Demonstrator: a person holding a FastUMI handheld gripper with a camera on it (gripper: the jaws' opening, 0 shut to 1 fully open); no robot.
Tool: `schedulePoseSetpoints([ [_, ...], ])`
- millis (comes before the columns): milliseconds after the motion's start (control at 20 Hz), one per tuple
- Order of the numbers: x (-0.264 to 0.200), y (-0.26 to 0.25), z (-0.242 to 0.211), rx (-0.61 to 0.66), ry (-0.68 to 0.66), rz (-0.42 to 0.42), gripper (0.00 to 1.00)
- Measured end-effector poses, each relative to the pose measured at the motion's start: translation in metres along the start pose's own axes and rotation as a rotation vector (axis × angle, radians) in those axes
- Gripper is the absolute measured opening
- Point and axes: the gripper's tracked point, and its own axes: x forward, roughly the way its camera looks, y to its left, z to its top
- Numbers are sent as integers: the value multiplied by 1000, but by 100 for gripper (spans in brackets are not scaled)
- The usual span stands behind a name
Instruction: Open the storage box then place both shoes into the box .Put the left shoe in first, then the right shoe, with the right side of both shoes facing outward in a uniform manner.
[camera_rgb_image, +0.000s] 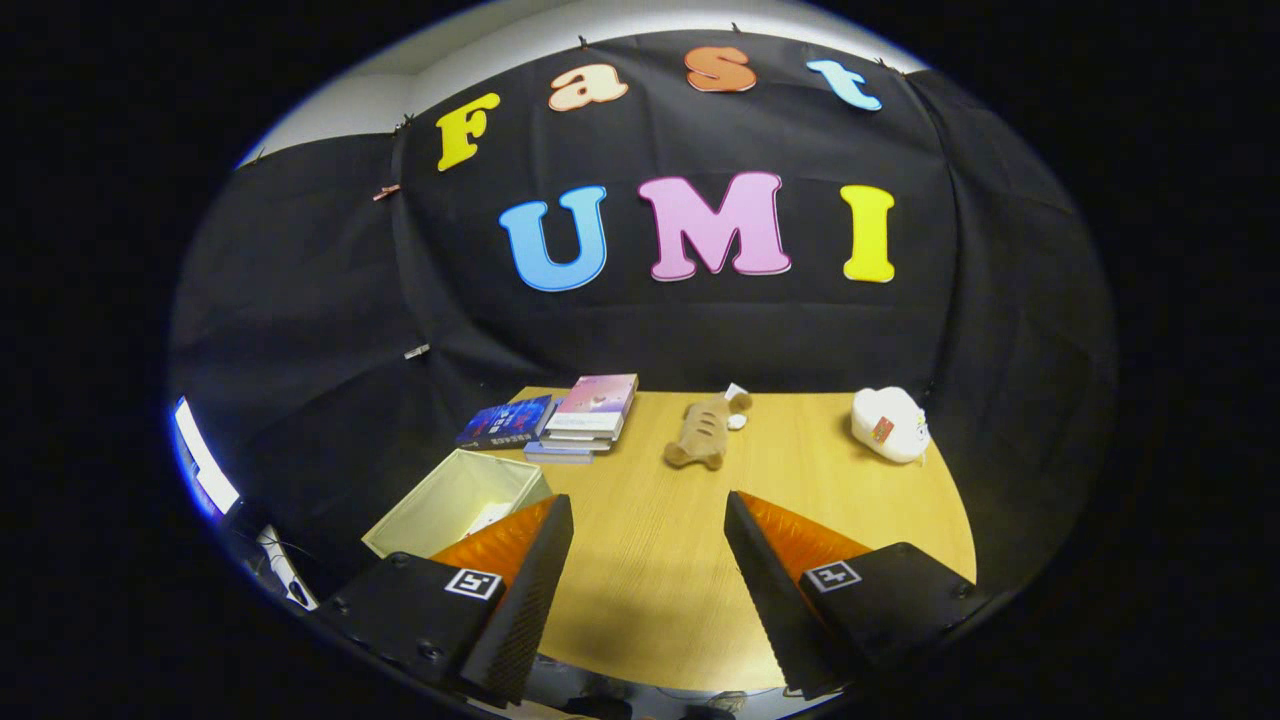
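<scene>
We see our gripper (648, 520) as two black wedge fingers (520, 600) with ribbed inner faces, orange backs, screws, and square white-and-black marker tags.

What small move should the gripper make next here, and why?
Probably swing toward the pale open-topped storage box beside the left finger. The gripper is open above bare wooden table, holding nothing, and the box is the nearest task item.

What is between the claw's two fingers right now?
Nothing is held. In the gripper view, the open claw has only bare wooden table between its fingers. The brown plush toy lies farther ahead, and the box sits beside the left finger.
</scene>
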Motion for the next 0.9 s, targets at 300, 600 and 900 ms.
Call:
schedulePoseSetpoints([
  [300,-29,0,31,-153,-151,-66,93],
  [600,-36,10,36,-201,-170,-84,96],
  [900,-25,14,35,-185,-166,-96,97],
])
